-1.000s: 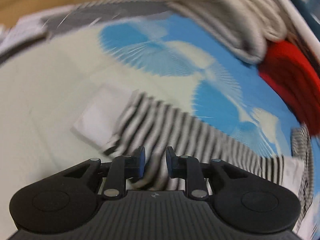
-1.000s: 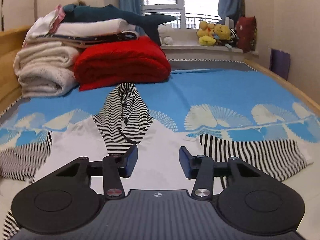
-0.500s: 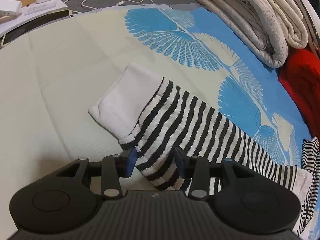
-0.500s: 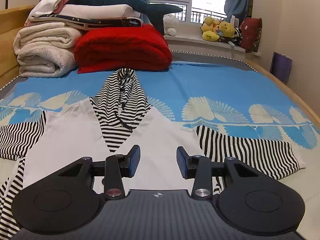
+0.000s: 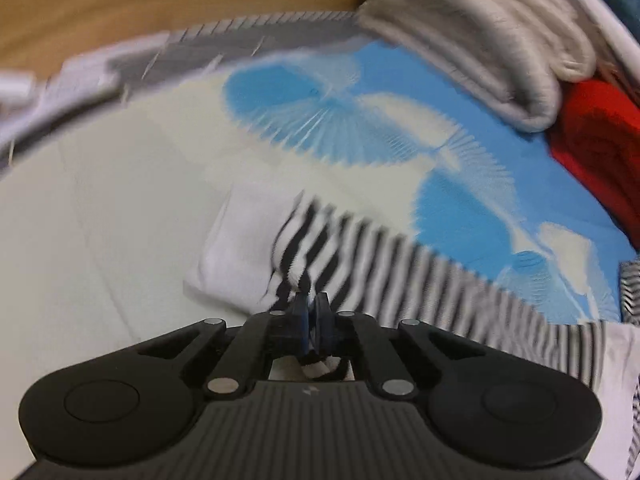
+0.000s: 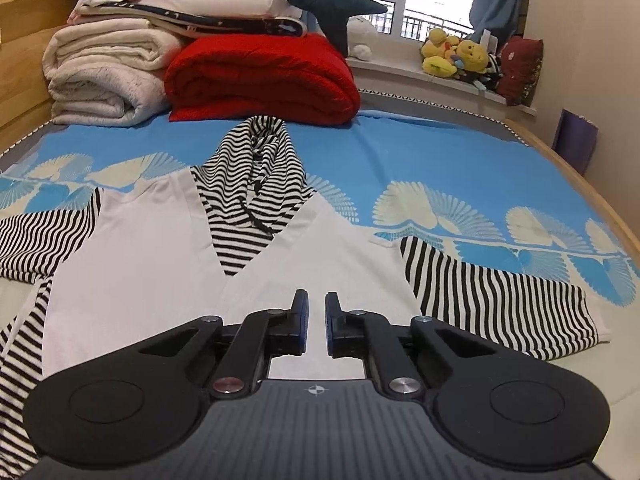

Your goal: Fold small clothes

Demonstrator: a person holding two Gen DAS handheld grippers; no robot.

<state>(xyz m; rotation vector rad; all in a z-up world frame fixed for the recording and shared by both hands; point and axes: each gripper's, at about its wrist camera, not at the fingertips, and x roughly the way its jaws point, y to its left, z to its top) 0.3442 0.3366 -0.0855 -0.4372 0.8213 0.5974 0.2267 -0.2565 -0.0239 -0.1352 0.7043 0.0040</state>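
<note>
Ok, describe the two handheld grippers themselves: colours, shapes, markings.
Both match. The left gripper and right gripper each have a matte black body with a ribbed centre panel bearing a small pale emblem, two rounded lobes with circular recesses, silver pivot pins on black linkage arms, and black fingers with blue pads. No cables, hands or sleeves show.

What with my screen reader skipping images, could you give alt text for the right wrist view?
A white hoodie with black-striped hood and sleeves lies spread on a blue patterned bedsheet. The right gripper is closing its jaws over the white front, nothing visibly pinched. Folded blankets behind.
</note>
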